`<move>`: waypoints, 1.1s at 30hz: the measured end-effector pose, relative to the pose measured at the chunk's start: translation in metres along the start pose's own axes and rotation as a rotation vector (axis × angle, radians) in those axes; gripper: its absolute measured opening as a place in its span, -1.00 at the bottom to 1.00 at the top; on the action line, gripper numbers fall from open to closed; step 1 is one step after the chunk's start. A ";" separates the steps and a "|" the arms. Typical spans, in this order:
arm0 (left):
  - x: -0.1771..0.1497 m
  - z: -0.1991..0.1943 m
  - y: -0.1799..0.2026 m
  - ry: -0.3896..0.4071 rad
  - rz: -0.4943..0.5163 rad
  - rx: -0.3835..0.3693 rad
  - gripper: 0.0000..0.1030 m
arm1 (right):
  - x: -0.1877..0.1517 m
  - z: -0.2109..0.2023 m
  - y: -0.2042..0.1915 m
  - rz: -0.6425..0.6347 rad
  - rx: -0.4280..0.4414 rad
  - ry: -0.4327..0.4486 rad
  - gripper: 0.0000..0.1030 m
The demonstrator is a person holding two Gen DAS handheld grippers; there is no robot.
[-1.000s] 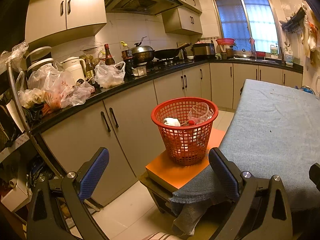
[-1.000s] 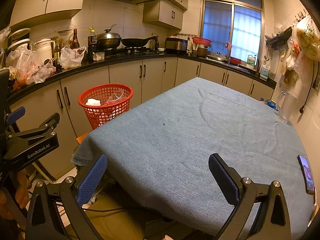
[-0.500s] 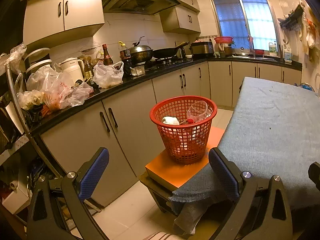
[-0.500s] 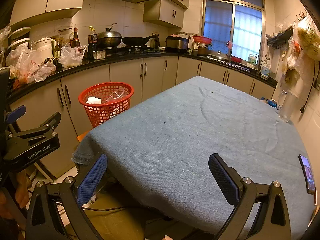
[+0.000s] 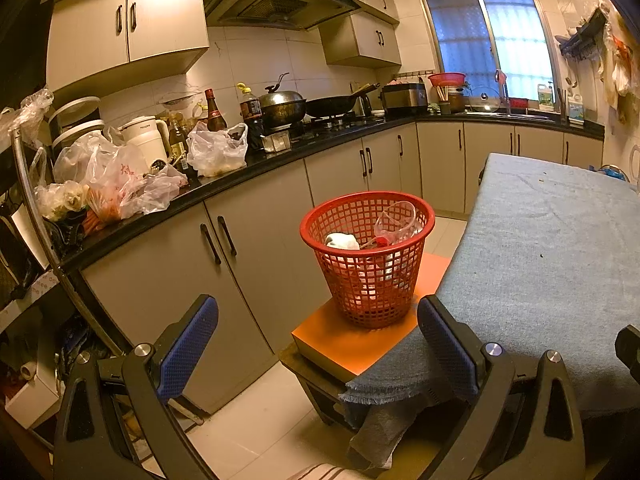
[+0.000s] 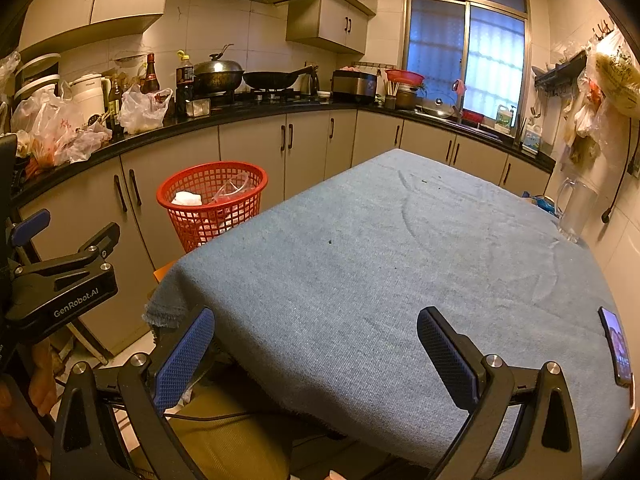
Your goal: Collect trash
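Beside the near corner of the cloth-covered worktop stands the red plastic lattice basket [image 5: 368, 258], upright on a flat orange board [image 5: 352, 344] that rests on a low dark stand. Inside the basket lie a crumpled white wad of paper [image 5: 341, 241] and a clear plastic cup [image 5: 396, 222] tipped on its side, with more pale scraps showing through the mesh lower down. The grey-blue woven tablecloth [image 6: 400, 272] drapes over the board's edge just beside the basket; its surface carries only a few dark specks, and a smartphone [image 6: 616, 346] lies at its right margin. A clear plastic jug [image 6: 576, 212] stands by the far right wall. The left hand-held gripper [image 5: 318, 346] hangs in front of the basket with its blue-padded fingers spread wide and nothing between them. The right hand-held gripper [image 6: 316, 354] hovers over the near edge of the tablecloth, likewise spread and empty. Behind the basket runs a black kitchen counter [image 5: 256, 168] crowded with plastic bags, bottles and a wok.
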State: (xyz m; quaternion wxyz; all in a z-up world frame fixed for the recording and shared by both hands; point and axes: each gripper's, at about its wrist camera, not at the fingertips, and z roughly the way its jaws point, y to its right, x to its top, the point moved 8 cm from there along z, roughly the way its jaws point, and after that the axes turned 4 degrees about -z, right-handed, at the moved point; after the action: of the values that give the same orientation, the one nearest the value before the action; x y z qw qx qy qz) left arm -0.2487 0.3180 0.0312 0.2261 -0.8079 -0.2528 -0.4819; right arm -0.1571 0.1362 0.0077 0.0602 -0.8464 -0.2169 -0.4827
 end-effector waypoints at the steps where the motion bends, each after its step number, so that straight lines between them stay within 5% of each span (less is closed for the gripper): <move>1: 0.000 0.000 0.000 0.000 0.000 0.001 0.93 | 0.000 0.000 0.000 0.000 0.001 0.000 0.99; 33: 0.006 0.005 0.004 -0.004 0.041 -0.012 0.93 | -0.001 0.003 0.010 0.027 -0.006 -0.006 0.99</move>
State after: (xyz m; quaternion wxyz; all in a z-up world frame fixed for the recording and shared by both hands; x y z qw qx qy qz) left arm -0.2402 0.3190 0.0338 0.2306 -0.8151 -0.2337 -0.4773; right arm -0.1509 0.1283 0.0067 0.0636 -0.8508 -0.2041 -0.4800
